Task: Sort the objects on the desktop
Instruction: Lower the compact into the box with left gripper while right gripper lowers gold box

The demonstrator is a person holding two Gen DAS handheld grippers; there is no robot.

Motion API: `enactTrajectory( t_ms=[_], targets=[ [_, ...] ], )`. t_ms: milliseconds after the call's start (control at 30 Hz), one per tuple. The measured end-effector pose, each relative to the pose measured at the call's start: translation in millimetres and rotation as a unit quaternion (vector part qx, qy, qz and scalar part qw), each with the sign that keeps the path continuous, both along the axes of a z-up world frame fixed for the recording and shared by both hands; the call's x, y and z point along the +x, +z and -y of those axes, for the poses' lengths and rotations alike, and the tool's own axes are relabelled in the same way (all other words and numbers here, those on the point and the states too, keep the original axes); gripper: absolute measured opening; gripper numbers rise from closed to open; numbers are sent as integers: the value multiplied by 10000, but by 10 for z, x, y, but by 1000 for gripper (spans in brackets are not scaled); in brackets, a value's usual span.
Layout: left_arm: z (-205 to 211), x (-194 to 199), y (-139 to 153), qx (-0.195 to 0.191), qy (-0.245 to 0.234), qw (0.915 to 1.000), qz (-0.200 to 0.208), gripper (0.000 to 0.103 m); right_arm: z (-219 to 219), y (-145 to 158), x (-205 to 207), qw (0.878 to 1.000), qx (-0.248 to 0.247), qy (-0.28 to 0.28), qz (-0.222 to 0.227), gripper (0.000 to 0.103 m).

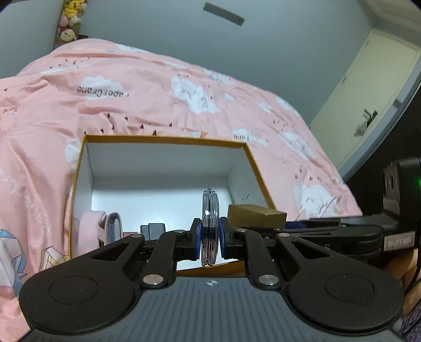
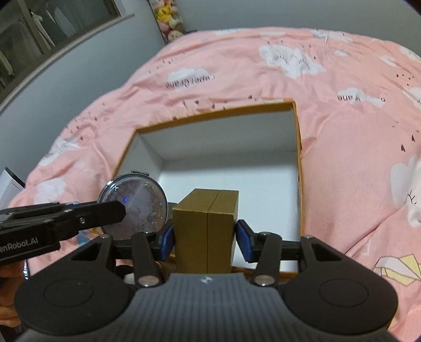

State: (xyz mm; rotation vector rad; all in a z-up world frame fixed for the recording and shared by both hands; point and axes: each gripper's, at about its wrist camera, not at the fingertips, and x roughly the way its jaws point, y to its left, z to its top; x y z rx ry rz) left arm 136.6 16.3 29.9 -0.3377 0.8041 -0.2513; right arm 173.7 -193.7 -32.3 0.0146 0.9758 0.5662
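Observation:
My left gripper is shut on a round clear compact mirror, held edge-on above the near part of an open orange-rimmed box with a white inside. From the right wrist view the same mirror shows its glittery round face at the left. My right gripper is shut on a small gold-brown carton, held upright over the box's near edge. In the left wrist view that carton appears at the right, beside the box's corner.
The box lies on a pink bedspread with white clouds. Inside it at the near left are a pink item, a grey-edged flat item and a dark block. Plush toys sit by the grey wall.

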Motion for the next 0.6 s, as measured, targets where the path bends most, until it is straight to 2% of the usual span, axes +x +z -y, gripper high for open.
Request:
enactTrajectory(
  t_ms=[200,433,600],
  targets=[
    [-41,256,-230,25,-301,9984,-469,15,-99,-212,226,9991,-134,189,-343,50],
    [-89,417,-429,44,-296,9961,-829,15,-221,-444,438,9956,-282,355,-816,49],
    [-47,497,-567,67,-316,9936,-1078,15,-265,-641,547,9929,-296,280,-1118,49]
  ],
)
